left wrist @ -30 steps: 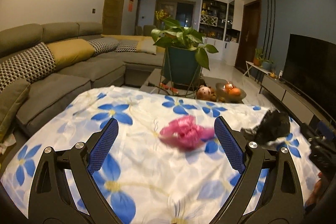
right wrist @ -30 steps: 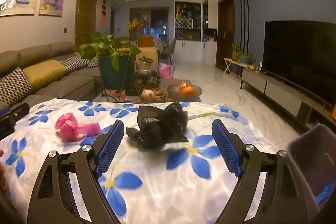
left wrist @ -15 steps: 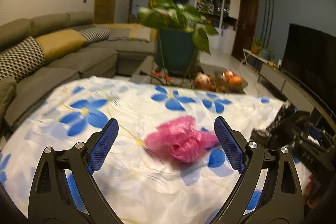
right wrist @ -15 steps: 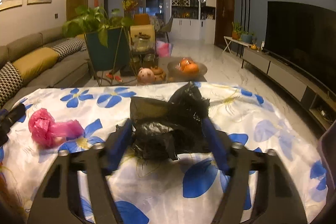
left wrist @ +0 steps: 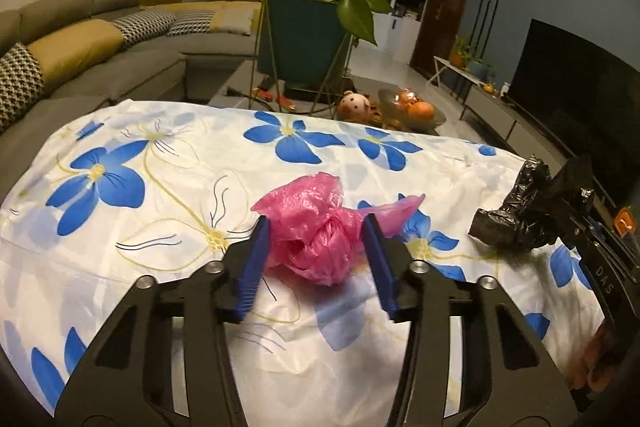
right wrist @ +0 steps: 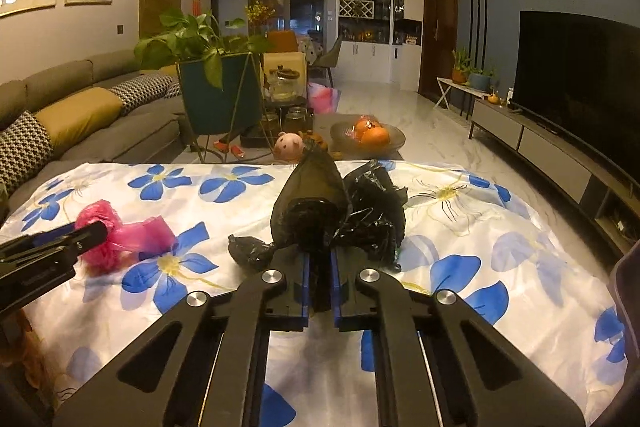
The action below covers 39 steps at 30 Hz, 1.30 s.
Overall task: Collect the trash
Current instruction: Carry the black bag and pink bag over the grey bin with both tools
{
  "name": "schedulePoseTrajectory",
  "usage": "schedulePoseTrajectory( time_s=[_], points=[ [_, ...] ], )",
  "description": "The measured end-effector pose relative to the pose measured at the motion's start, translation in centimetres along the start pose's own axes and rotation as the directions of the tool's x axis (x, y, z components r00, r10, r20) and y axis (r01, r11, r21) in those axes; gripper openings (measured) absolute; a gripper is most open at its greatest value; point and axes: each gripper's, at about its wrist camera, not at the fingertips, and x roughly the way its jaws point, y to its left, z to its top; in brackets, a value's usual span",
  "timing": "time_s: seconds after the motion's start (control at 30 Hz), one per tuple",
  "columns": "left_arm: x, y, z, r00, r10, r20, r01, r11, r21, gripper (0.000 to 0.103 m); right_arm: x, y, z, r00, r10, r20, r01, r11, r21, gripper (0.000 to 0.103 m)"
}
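Two pieces of trash lie on the flowered cloth (left wrist: 168,131). One pink bag (left wrist: 316,227) sits between the left gripper's (left wrist: 316,251) fingers, whose jaws have just been closing onto it. One black bag (right wrist: 340,215) is clamped in the right gripper (right wrist: 320,267), bulging beyond its fingertips.

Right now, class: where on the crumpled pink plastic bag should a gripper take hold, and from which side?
Grip the pink plastic bag across its bunched, knotted middle, coming from the near table edge; the loose tail trailing right is too flimsy.

bag (left wrist: 316,231) on worktop (left wrist: 168,195) between left tool (left wrist: 316,259) pads | wad (right wrist: 344,215) right of it — in right tool (right wrist: 320,283) | planter (right wrist: 218,99) behind worktop
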Motion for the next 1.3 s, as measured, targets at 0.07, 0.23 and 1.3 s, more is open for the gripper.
schedulePoseTrajectory(
  time_s=[0.07,0.23,1.3],
  points=[
    [0.0,-0.1,-0.2,1.000,-0.012,-0.002,0.012,1.000,0.003,0.035,-0.3,0.0,0.0,1.000,0.005,0.009,-0.005,1.000,0.002,0.007],
    [-0.9,-0.1,-0.5,0.999,-0.017,0.030,0.017,1.000,-0.004,0.027,-1.6,0.1,-0.1,0.999,0.018,0.032,-0.018,1.000,-0.001,0.006],
    [-16.7,-12.2,-4.4,0.964,-0.120,0.239,0.076,0.980,0.183,0.026,-19.9,-8.6,-3.4,0.971,-0.084,0.225,0.080,0.996,0.025,0.005]
  ],
)
